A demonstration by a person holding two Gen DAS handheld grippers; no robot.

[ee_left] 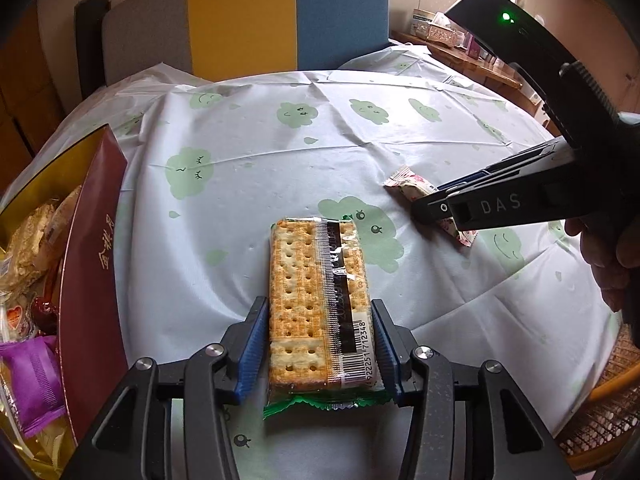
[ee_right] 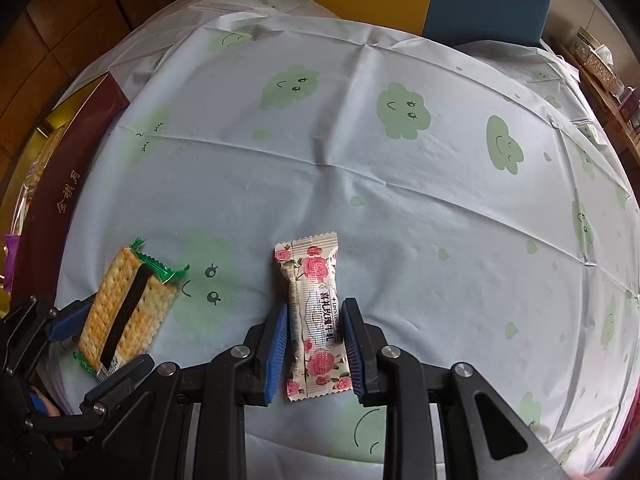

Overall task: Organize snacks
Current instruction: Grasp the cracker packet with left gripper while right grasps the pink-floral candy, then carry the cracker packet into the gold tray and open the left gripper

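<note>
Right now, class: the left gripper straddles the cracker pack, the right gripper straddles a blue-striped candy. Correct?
Not quite. The right wrist view shows the candy between the right gripper fingers has a pink rose wrapper, not blue stripes. The left gripper does straddle the cracker pack.

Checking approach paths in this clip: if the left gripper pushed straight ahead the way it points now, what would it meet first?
The left gripper already brackets the cracker pack, so that comes first. Beyond it lies bare tablecloth up to the chair back; the rose-print candy sits off to the right.
</note>
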